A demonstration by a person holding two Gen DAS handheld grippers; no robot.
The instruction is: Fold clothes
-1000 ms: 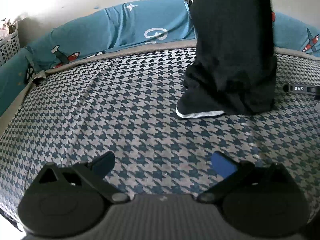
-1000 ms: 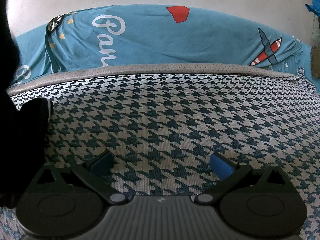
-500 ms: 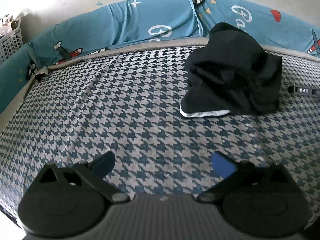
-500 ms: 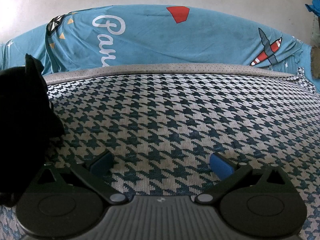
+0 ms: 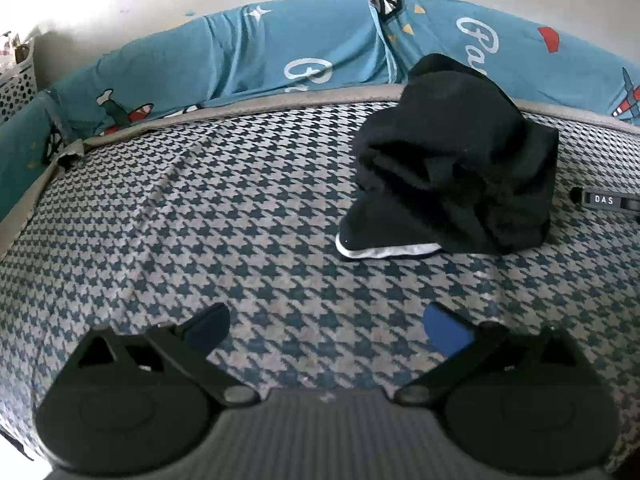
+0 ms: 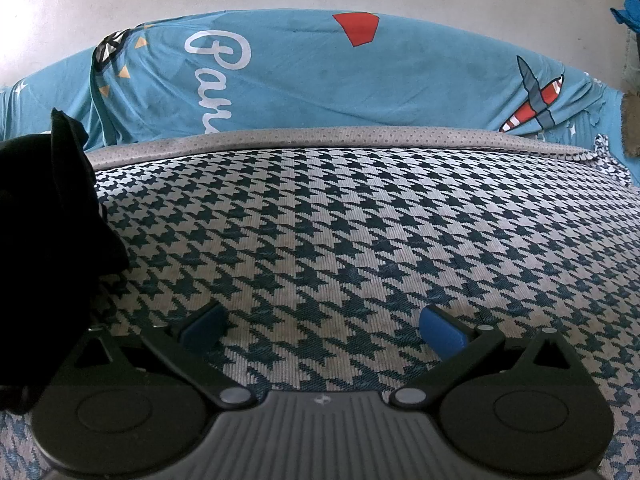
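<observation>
— What have you got in front of the left gripper (image 5: 326,326)?

— I see its two blue-padded fingers (image 5: 446,334) spread wide with nothing between them, hanging over the houndstooth mattress (image 5: 224,216). The black garment (image 5: 452,160) sits ahead of that tool and off to its right, well clear of the fingertips, bunched in a crumpled heap on the mattress. A white trim (image 5: 384,251) shows along the heap's near bottom edge.

— And the other side?

— My right gripper (image 6: 322,326) is spread apart too, holding nothing, low over the same patterned cover. From there the garment (image 6: 44,216) fills the left edge of my view, right beside the tool's left finger (image 6: 202,326); I cannot tell whether cloth and finger touch.

— Anything else near the heap?

— Just past its right side, in the left camera, I see a small dark bar with a white label reading DAS (image 5: 604,200), lying on the mattress. Beyond both tools a grey mattress border (image 6: 340,138) runs across, and behind it a teal sheet (image 6: 320,76) printed with aeroplanes and white script. Far to the left tool's left stands a white perforated basket (image 5: 16,84) against the wall.
</observation>
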